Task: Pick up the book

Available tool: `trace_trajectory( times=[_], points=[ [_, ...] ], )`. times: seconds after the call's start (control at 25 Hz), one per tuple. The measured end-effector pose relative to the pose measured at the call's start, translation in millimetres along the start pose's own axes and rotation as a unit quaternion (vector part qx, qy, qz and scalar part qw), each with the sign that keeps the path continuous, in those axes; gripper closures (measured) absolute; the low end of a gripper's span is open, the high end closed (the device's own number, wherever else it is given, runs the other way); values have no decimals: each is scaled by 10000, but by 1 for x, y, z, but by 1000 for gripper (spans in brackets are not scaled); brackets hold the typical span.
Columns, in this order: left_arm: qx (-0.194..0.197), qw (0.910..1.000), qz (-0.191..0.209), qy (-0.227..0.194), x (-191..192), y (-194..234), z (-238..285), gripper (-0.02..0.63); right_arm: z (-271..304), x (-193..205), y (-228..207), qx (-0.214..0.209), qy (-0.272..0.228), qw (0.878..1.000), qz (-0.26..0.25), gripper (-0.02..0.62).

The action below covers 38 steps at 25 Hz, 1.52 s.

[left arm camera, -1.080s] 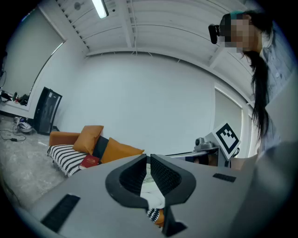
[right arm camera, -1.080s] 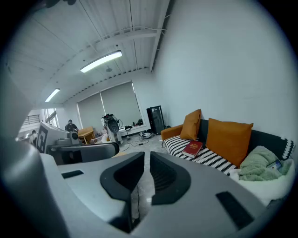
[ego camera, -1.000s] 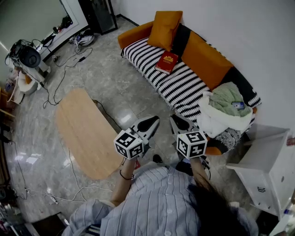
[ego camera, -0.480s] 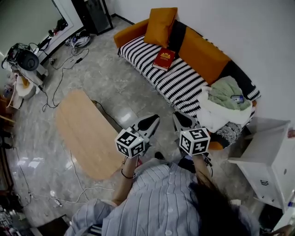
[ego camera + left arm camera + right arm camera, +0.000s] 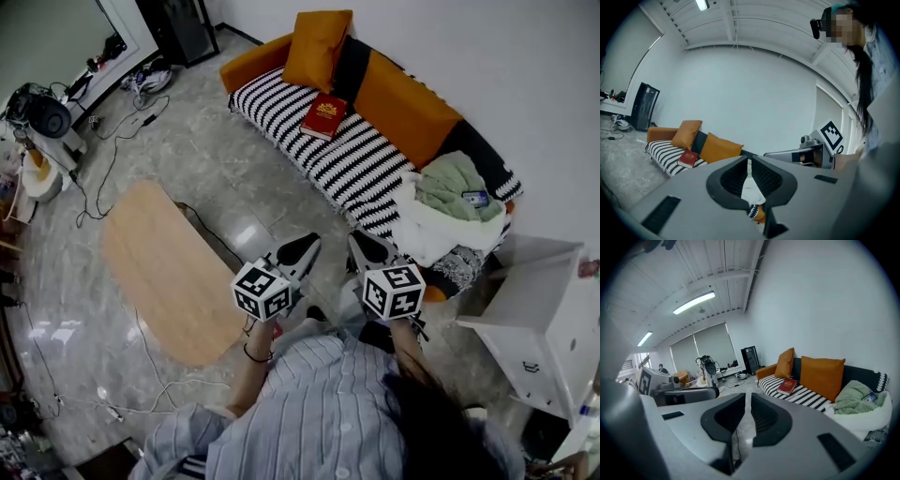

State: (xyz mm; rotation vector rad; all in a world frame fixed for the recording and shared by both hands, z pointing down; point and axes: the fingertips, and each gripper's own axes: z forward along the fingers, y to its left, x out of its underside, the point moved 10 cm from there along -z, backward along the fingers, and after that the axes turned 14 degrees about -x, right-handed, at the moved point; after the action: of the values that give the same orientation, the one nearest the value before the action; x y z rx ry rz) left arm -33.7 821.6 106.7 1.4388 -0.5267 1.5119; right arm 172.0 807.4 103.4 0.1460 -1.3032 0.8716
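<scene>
A red book (image 5: 324,116) (image 5: 688,159) (image 5: 787,386) lies flat on the black-and-white striped seat of an orange sofa (image 5: 394,103), next to an orange cushion (image 5: 316,48). My left gripper (image 5: 307,245) and right gripper (image 5: 357,240) are held side by side in front of the person, well short of the sofa and far from the book. Both are shut with nothing between their jaws. Each gripper view shows the book small and distant beyond the closed jaws.
A low oval wooden table (image 5: 164,272) stands to the left on the marble floor, with cables (image 5: 112,159) trailing across it. A heap of white and green bedding (image 5: 450,211) fills the sofa's right end. A white cabinet (image 5: 544,319) stands at the right.
The head view has shifted slightly, so the sofa and book sit a little higher and further left. Both grippers stay shut in about the same place.
</scene>
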Motion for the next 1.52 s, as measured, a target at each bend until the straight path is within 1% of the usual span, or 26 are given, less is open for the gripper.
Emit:
trace_trajectory(
  times=[0.12,0.32,0.56,0.76,0.88,1.24,1.52],
  points=[
    [24,9999,-27,109,2,3,13,592,6,-2,-12,-12,36,10000,53,545],
    [-90,9997,-92,206,-4,22,42,592,31,-13,-41,-109,147,9997,137,546],
    [-192,9993,-119,290,-28,48,95,592,69,-51,-92,-221,195,9994,160,545],
    [-301,9990,-165,300,-49,65,144,592,93,-84,-137,-213,389,9990,-79,545],
    [-350,9985,-188,371,-57,74,173,592,105,-98,-164,-241,484,9985,-91,546],
    [-353,9986,-86,387,-88,78,252,592,127,-138,-235,-379,411,9984,-55,545],
    [-581,9976,-88,367,-100,87,285,592,143,-161,-276,-508,397,9978,-123,545]
  ],
)
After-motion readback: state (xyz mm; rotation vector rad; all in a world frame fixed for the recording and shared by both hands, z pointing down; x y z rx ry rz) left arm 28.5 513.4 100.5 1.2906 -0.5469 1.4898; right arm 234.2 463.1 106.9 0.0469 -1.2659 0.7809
